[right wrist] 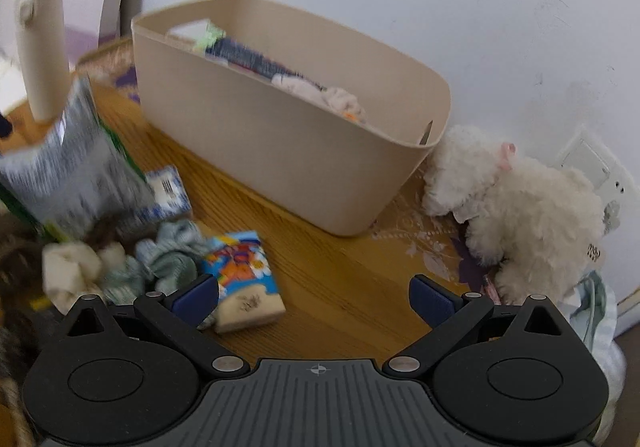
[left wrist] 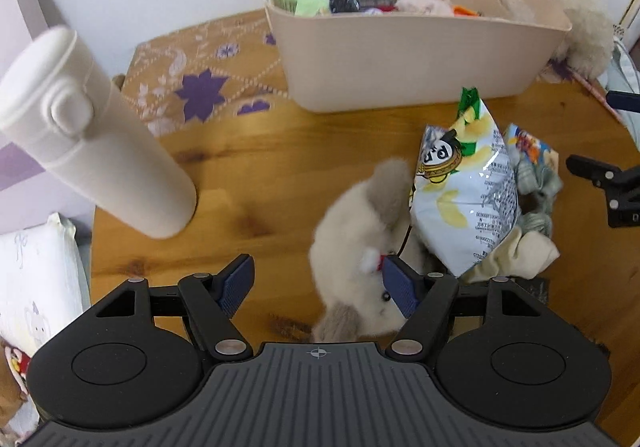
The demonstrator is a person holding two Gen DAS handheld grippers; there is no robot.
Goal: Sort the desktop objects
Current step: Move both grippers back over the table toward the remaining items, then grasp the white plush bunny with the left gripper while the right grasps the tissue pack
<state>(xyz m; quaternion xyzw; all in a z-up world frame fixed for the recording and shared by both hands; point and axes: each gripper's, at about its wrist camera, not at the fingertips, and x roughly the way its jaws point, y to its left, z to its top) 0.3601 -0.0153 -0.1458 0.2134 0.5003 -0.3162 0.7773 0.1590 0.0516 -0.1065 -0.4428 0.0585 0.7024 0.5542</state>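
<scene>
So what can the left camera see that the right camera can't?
Only the left camera shows the grey plush mouse lying by the open left claw, and a white pillow beside the table. Only the right camera shows the fluffy white toy dog's whole body against the wall; the left view catches just its edge behind the bin. Both show the beige bin, the white bottle, the snack bag and the wooden table.
</scene>
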